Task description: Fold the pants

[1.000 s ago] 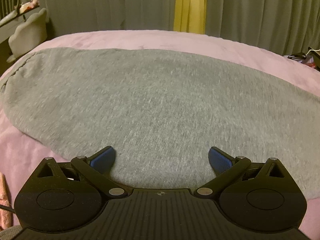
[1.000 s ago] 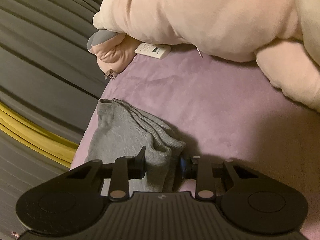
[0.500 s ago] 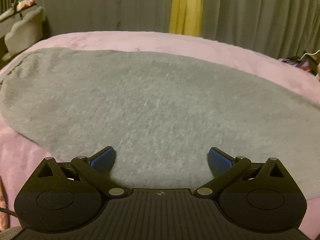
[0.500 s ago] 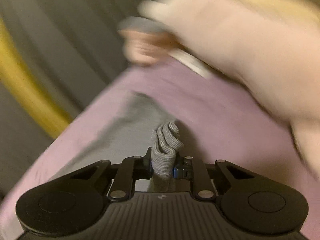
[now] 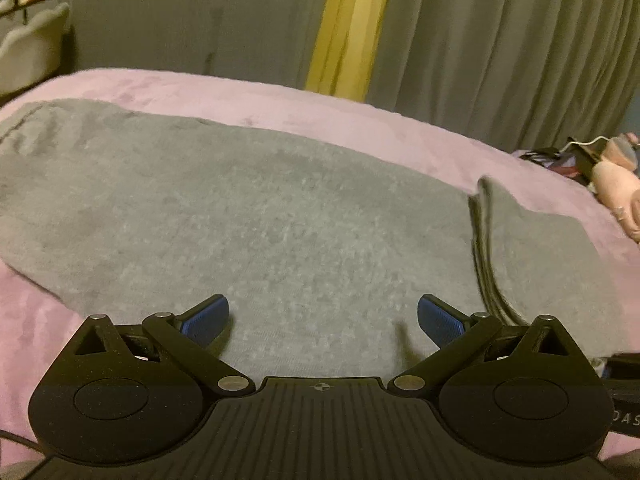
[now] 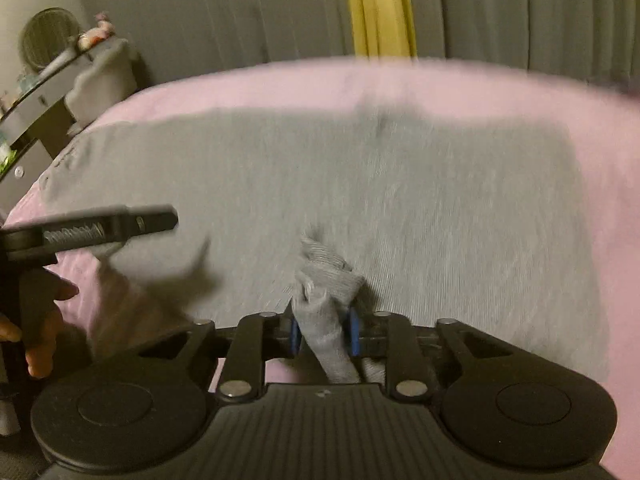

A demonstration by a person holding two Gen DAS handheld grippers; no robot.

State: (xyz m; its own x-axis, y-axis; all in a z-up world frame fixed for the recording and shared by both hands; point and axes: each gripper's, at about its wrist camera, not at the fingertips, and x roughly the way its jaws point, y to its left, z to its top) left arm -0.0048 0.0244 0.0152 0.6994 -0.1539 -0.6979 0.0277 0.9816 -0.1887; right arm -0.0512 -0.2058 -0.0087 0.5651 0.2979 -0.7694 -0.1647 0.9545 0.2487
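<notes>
Two hand-held grippers worked over grey pants (image 5: 280,216) spread flat on a bed (image 5: 360,120) with a pink cover. Left hand-held gripper (image 5: 323,316): jaws spread wide, blue pads (image 5: 206,320) apart above the fabric with nothing between them, near the edge of the pants closest to the camera. Right hand-held gripper (image 6: 323,334): blue pads pinching a bunched ribbed end of the pants (image 6: 324,280), jaws opening slightly while the cloth stood between them; that end hung over the flat part of the garment. In the left wrist view, a raised fold of the pants (image 5: 486,240) stood up on the right side, its stacked edges showing as dark lines. In the right wrist view, the left hand-held gripper's finger (image 6: 108,226) and the hand (image 6: 36,320) holding it appeared at the left. Grey curtains (image 5: 500,40) with a yellow strip (image 5: 348,24) hung behind the bed; a pink plush item (image 5: 616,188) lay at the far right.
</notes>
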